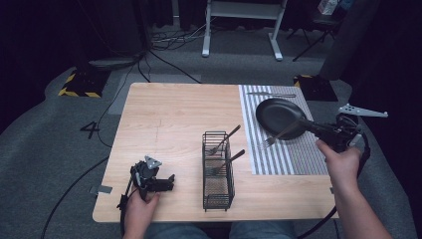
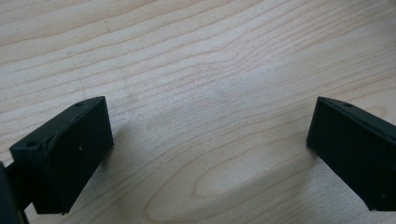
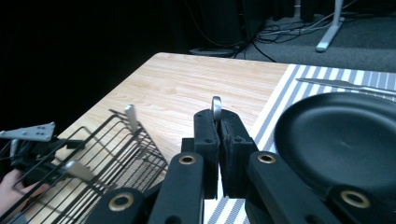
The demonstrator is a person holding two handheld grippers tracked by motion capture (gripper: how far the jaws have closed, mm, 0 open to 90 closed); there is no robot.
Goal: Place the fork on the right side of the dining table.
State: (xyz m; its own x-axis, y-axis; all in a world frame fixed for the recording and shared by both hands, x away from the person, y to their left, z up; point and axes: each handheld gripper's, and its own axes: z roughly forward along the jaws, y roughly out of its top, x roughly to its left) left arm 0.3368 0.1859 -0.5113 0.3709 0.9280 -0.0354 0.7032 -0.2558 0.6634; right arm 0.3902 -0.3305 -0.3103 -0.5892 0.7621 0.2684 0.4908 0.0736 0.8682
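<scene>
A: High view first. Right tool point(image 1: 309, 125) closed on a fork point(image 1: 279, 134), gripped at the handle end, tines hanging out over the striped placemat point(image 1: 278, 154) near the table's point(image 1: 169, 114) right edge, just in front of the black plate point(image 1: 278, 117).
B: Left tool point(image 1: 166, 182)?
A: Near the front-left corner, holding nothing. Wire caddy point(image 1: 218, 172) sits mid-front with two forks point(image 1: 225, 149) already in it.
B: Left gripper view?
A: Jaws wide apart over bare wood, nothing between.
B: Right gripper view?
A: Pads point(image 3: 207, 140) pinched tight on the metal handle tip point(image 3: 216, 108), caddy at lower left, plate on the right.
B: Handling?
A: Likely light, rigid, slick steel. It could pivot in the pads. Gripping farther along the handle would be steadier, I'd say.
</scene>
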